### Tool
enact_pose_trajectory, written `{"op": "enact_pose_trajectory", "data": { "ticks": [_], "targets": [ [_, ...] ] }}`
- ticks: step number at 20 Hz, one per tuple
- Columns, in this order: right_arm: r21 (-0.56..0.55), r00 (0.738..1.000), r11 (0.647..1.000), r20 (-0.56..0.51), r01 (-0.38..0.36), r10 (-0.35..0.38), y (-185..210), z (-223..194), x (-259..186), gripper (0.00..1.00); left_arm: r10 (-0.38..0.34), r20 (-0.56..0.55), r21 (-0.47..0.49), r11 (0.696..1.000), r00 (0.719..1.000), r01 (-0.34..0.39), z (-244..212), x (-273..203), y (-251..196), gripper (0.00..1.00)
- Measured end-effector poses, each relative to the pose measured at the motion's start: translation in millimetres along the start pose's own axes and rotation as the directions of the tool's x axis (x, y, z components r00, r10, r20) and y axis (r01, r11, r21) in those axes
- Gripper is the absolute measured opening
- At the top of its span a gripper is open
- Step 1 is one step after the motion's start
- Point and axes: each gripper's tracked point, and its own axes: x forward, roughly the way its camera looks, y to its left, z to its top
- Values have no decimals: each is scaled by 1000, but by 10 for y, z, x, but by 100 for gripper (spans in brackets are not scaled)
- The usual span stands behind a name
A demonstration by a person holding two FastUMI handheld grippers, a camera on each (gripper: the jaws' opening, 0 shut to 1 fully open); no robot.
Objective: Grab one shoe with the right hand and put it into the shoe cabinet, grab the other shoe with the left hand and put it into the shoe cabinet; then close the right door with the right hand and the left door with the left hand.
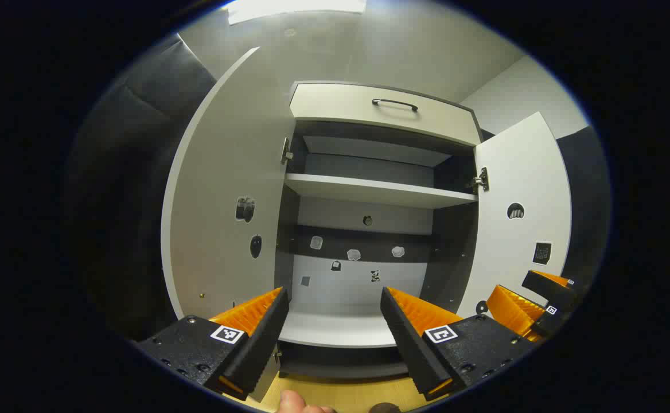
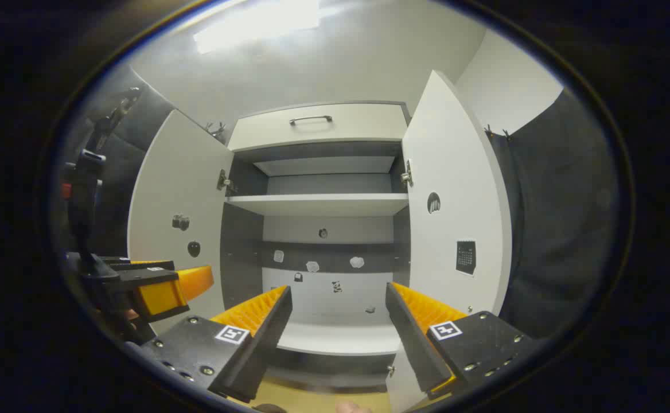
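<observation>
In front of both grippers the shoe cabinet (image 1: 378, 189) is seen head-on, with both doors swung wide. In the left gripper view the left door (image 1: 226, 218) stands open at the left and the right door (image 1: 521, 229) at the right; a drawer front with a dark handle (image 1: 395, 104) sits across the top. One shelf (image 1: 378, 192) divides the interior, and the bottom board (image 1: 341, 328) is seen below it. Small stickers are noted on the back panel and on the inner faces of both doors.

The left gripper (image 1: 332, 298) is held before the lower compartment with its fingers spread apart and nothing between them. Off to the right, in front of the right door, the right gripper (image 1: 533, 301) is seen; its fingers are also parted. At the bottom edge a pale rounded object and a dark one are glimpsed on the wooden floor (image 1: 346, 396); whether these are the shoes cannot be told.

In the right gripper view the right gripper (image 2: 338, 295) faces the same lower compartment, fingers wide apart and holding nothing. The left gripper (image 2: 168, 287) is recorded at the left, before the left door (image 2: 177, 223). The right door (image 2: 455, 229) stands open at the right.
</observation>
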Motion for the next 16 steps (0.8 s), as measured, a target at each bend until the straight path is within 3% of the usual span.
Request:
{"op": "enact_pose_trajectory", "data": {
  "ticks": [9,10,12,14,16],
  "targets": [
    [-2,999,1000,-33,19,-19,-35,-129,27,98,21,-10,1,1000,1000,-21,-40,6,57,99],
    [-3,999,1000,-37,19,-19,-35,-160,14,94,24,-12,4,1000,1000,-24,-49,3,71,98],
    [-10,999,1000,-45,20,-20,-47,-231,23,98,30,-16,12,999,999,-30,-59,16,99,99],
    [-13,997,1000,-73,13,-14,-36,-420,14,94,36,-20,17,999,999,-36,-66,25,126,99],
    [-20,990,1000,-138,5,-7,-30,-762,-26,98,37,-19,17,999,999,-37,-66,35,132,98]
  ]
}}
